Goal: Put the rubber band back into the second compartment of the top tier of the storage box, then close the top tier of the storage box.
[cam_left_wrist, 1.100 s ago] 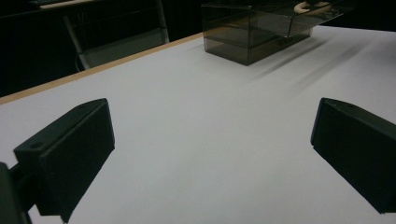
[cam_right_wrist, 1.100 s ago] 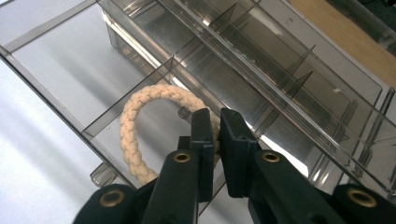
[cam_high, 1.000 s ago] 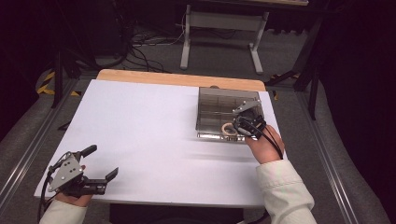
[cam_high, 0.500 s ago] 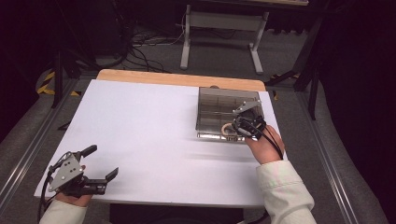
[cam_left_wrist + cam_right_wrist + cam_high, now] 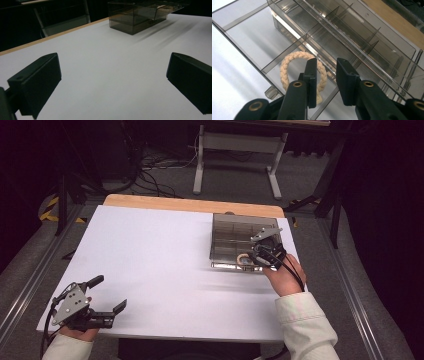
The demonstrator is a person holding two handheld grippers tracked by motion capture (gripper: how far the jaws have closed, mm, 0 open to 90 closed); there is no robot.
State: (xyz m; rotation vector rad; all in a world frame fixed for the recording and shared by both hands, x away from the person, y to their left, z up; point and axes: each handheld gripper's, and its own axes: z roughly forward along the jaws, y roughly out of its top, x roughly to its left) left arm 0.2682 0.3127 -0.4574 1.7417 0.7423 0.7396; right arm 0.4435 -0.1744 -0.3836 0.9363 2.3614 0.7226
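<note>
The right gripper [image 5: 325, 75] is hovering over a braided rope ring [image 5: 298, 71] in the clear divided box [image 5: 235, 232], fingers parted, gripping nothing. The left gripper [image 5: 107, 295] is resting on the white desk [image 5: 160, 250], fingers spread wide.

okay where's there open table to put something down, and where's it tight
Free: the white table between the left gripper at its near left corner and the clear divided box at far right. Tight: the box's near edge, where the right gripper hangs over the rope ring.

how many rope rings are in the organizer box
1. The braided rope ring lies in a near-row compartment of the clear organizer box, right at the right gripper. Other compartments look empty, though the gripper hides some.
</note>
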